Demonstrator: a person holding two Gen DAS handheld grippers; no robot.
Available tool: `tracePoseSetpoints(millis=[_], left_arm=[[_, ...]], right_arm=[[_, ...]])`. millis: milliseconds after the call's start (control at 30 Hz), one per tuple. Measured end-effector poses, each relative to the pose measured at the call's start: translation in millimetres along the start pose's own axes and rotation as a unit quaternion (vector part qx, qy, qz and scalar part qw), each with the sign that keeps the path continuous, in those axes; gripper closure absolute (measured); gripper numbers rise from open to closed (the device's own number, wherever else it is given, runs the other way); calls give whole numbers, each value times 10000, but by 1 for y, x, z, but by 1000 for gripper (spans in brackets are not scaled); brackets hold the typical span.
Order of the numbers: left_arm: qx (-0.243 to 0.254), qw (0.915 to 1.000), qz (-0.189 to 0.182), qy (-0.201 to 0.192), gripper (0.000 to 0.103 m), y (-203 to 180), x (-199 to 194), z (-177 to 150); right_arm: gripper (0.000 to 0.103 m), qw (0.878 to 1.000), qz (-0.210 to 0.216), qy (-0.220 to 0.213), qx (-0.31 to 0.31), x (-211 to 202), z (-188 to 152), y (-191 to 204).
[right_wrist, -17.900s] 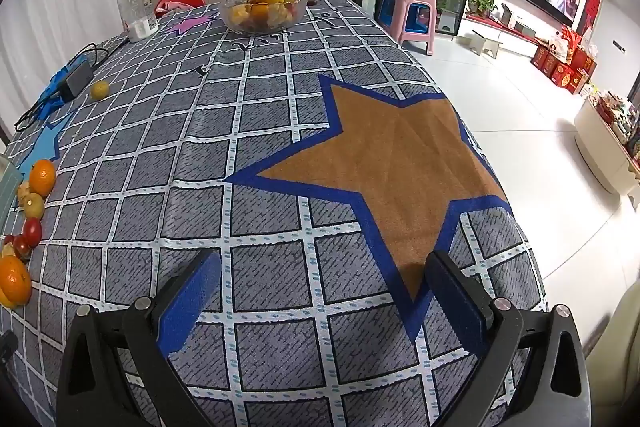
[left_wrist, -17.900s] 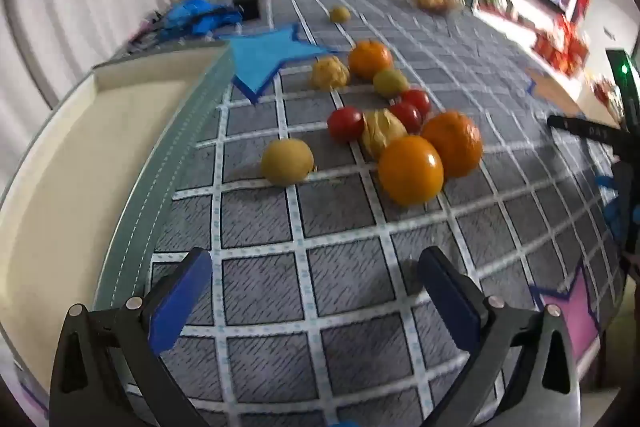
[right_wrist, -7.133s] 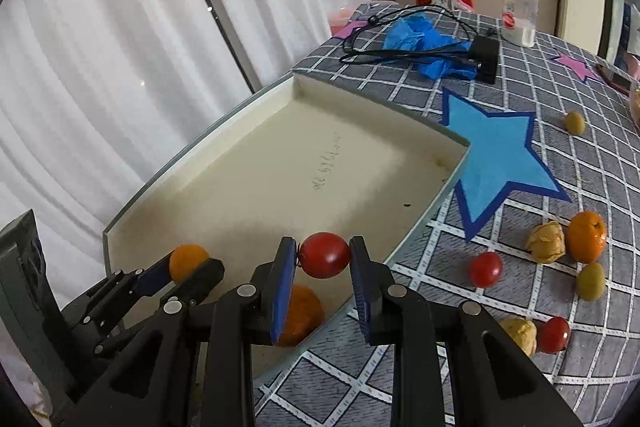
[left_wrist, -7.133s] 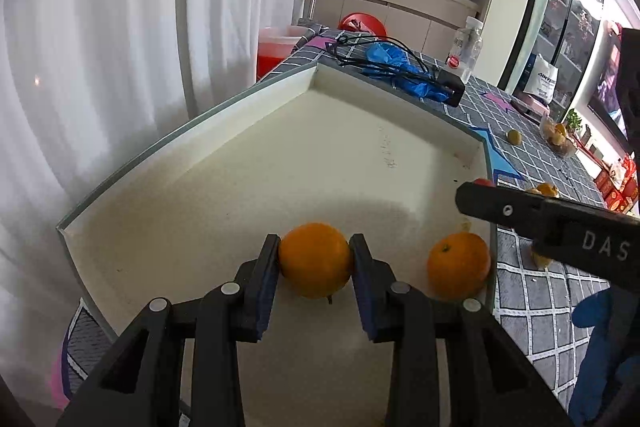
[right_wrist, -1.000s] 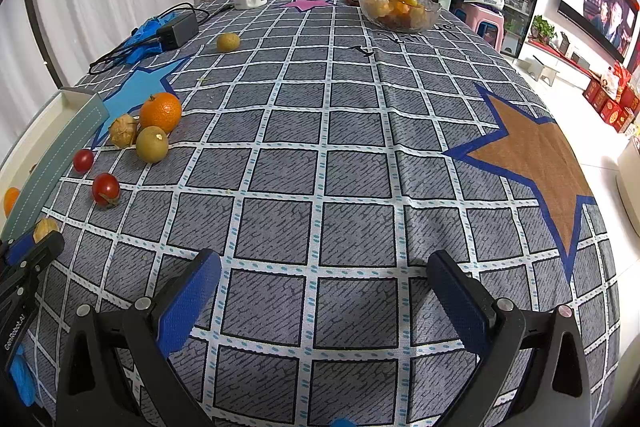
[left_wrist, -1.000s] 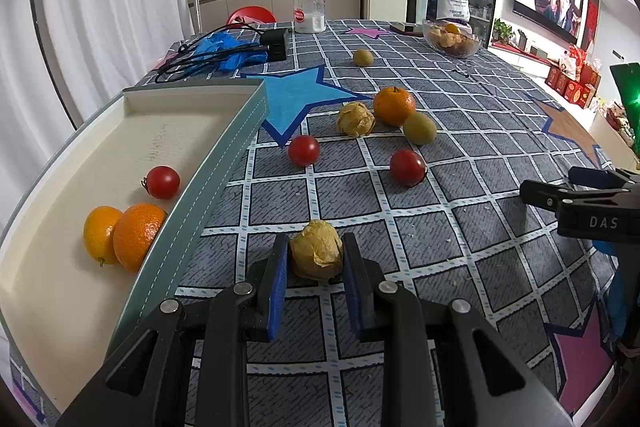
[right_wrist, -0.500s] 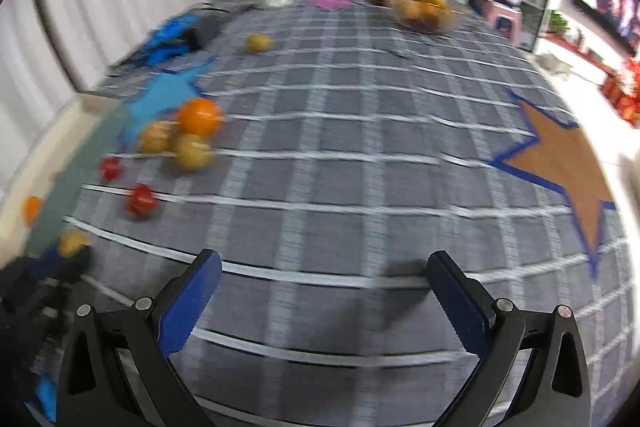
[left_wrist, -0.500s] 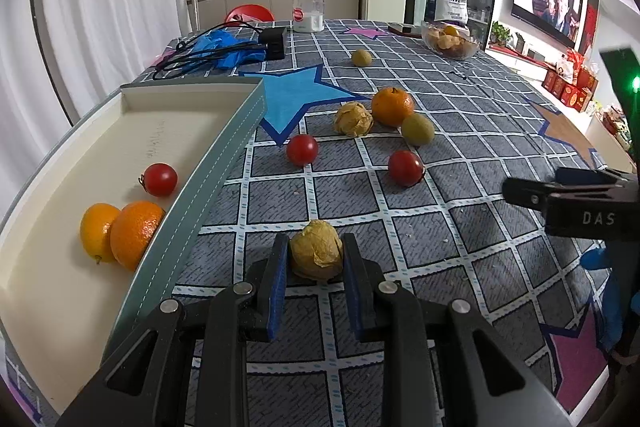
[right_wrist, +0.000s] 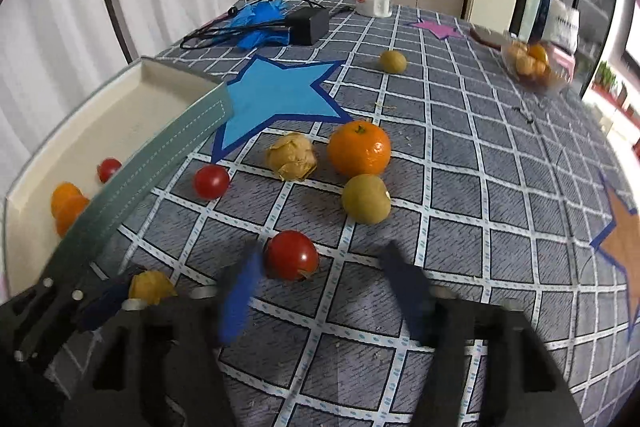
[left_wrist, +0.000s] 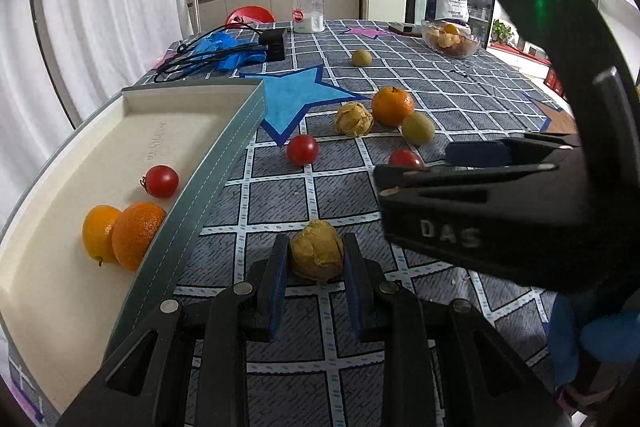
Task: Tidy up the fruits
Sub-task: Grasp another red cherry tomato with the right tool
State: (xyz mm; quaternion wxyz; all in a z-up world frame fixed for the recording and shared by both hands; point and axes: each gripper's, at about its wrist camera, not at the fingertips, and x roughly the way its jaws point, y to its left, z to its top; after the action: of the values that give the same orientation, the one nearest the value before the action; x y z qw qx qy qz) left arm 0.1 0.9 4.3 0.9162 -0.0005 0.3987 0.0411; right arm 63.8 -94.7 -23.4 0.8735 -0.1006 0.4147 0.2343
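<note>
My left gripper (left_wrist: pixel 316 287) is clamped on a papery yellow husked fruit (left_wrist: pixel 317 250) that sits low over the counter (left_wrist: pixel 288 195), just right of the teal rim of the cream tray (left_wrist: pixel 208 183). My right gripper (right_wrist: pixel 320 291) is closing around a glossy red cherry tomato (right_wrist: pixel 291 255): the tomato lies between the blurred blue pads, nearer the left one, and I judge neither pad presses it yet. The risk as I see it: the off-centre closing could nudge the round tomato so it rolls forward out of the jaws, or a hard squeeze could split its skin. The two grippers are also close together, so lifting the husked fruit toward the tray could knock my right one. Too firm a grip could crush the thin husk. Counting: the tray holds two oranges (left_wrist: pixel 120 235) and one red tomato (left_wrist: pixel 161 181). Ahead of my right gripper lie one more tomato (right_wrist: pixel 211 181), one husked fruit (right_wrist: pixel 292 155), one orange (right_wrist: pixel 359 147), and two olive-green round fruits (right_wrist: pixel 366 199), one of them far off.
</note>
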Motion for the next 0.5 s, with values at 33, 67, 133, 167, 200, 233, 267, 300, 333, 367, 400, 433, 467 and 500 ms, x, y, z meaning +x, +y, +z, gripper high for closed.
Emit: tracePoseSetpoints(millis=[33,67,133,167,200,233,267,300,333,367,400,433,467,500], left_arm=[[-4,10000,-4,1,75,0,0,0],[-10,10000,-8,3,75,0,0,0],[-10,10000,-14,2,75,0,0,0],[-13,10000,-17,0,75,0,0,0],[-12,10000,-22,-2,75,1,0,0],[-9,10000,-47,-5,75,1,-1,0],[-4,10000,-74,-3,75,1,-1,0],[3,9999,-119,-8,75,1,-2,0],[2,9999,-146,-18,75,2,-3,0],[-8,9999,-167,-37,75,2,-4,0],[-32,9998,-197,-63,75,4,-5,0],[-80,9997,-232,-81,75,5,-6,0],[-113,9996,-253,-85,75,7,-7,0],[-161,9994,-285,-88,75,9,-8,-1]], right_arm=[[81,10000,43,-7,-17,-1,0,1],[80,10000,97,-5,6,-3,0,0],[80,9998,161,-65,91,-8,-2,-4],[80,9997,191,-106,129,-11,-2,-6],[80,9994,261,-133,166,-15,-4,-10],[80,9993,306,-141,191,-17,-4,-11],[80,9991,324,-144,234,-22,-7,-15],[80,9990,331,-137,257,-22,-5,-16],[80,9989,358,-126,285,-22,-4,-18],[80,9986,397,-116,324,-24,-5,-20],[80,9982,443,-103,378,-26,-6,-22],[80,9979,482,-95,427,-27,-7,-24],[80,9974,527,-87,480,-30,-8,-26],[80,9972,549,-85,505,-31,-7,-27]])
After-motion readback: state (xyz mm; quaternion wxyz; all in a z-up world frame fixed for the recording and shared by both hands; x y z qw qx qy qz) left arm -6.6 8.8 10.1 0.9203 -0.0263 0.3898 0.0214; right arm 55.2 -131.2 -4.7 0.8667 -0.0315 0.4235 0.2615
